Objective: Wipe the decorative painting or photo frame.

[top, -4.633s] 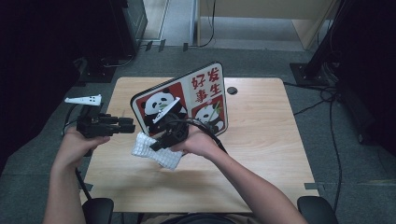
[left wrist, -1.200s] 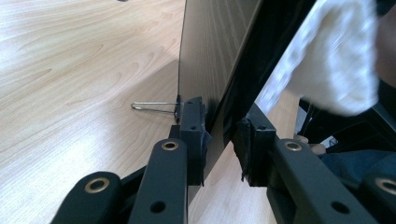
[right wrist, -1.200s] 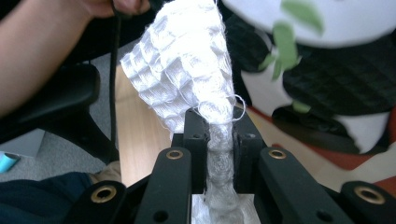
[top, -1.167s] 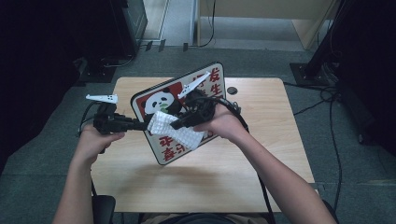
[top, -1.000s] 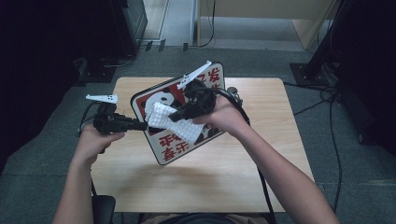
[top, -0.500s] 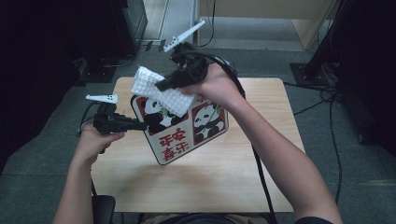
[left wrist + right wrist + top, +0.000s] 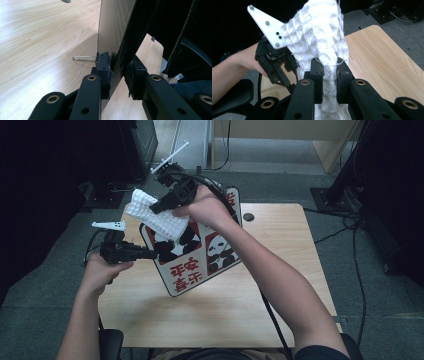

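From above, the right hand-held gripper lifts a white knitted cloth over the panda sign; the left hand-held gripper grips the sign's edge. Left gripper view: jaws clamp the board upright on the surface. Right gripper view: jaws pinch the cloth.

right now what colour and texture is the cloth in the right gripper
White, with a bumpy waffle-like weave. The cloth shows best in the right gripper view, pinched by the right gripper.
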Tool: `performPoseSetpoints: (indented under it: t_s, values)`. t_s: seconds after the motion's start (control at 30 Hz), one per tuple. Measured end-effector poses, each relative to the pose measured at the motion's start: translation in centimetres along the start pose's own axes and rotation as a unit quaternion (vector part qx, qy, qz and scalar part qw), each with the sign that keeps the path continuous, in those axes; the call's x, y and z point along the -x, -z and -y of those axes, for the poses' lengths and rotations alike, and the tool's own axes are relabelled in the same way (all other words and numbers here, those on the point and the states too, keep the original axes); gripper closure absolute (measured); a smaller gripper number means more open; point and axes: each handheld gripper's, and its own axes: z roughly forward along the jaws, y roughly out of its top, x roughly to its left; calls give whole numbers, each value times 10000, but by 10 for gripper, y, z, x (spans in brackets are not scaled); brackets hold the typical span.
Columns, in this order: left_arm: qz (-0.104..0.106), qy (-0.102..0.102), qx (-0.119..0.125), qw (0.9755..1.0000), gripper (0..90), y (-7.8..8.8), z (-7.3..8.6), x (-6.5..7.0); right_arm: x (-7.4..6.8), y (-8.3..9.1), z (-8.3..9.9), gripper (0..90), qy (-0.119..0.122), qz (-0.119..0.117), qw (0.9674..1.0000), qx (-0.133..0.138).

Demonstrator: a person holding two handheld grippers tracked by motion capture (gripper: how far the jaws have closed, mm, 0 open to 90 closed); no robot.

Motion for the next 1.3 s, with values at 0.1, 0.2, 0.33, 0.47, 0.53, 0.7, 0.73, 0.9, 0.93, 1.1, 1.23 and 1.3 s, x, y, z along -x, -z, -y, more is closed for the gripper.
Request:
performPoseSetpoints:
  t_s: [0.1,0.2,0.33,0.47,0.53,0.7,0.73,0.9,0.93,1.1,1.23,1.3]
  values:
    - [-12,-8,11,10000,753,0,0,0,0,-3,1,803,3,65,10000,-8]
    - [-19,-33,1,10000,756,0,0,1,3,-4,1,801,-42,82,9999,-59]
    - [-16,-90,-7,10000,759,-1,0,2,4,-4,0,801,-123,46,9999,-76]
    - [-6,-103,-2,9999,760,-1,0,2,4,-5,-4,795,-207,37,9997,-97]
    - [-2,-106,1,9999,761,-1,0,1,4,-7,-6,792,-235,55,9996,-115]
    - [-8,-110,4,9999,762,-1,0,2,4,-12,-6,798,-214,96,9995,-226]
    - [-6,-112,5,9999,762,-1,0,2,5,-12,-6,799,-237,87,9994,-244]
    - [-9,-119,-5,9999,761,-2,0,2,8,-11,-5,800,-239,68,9993,-280]
    - [-9,-129,-7,9999,761,-2,0,2,9,-11,-5,800,-230,57,9993,-283]
    - [7,-138,-9,9999,762,-2,1,2,13,-7,-3,801,-254,75,9992,-299]
    - [12,-137,-8,9999,761,-2,1,2,18,-4,-1,800,-299,50,9991,-302]
    - [23,-145,-14,9999,760,-2,1,2,20,-3,0,801,-313,49,9991,-296]
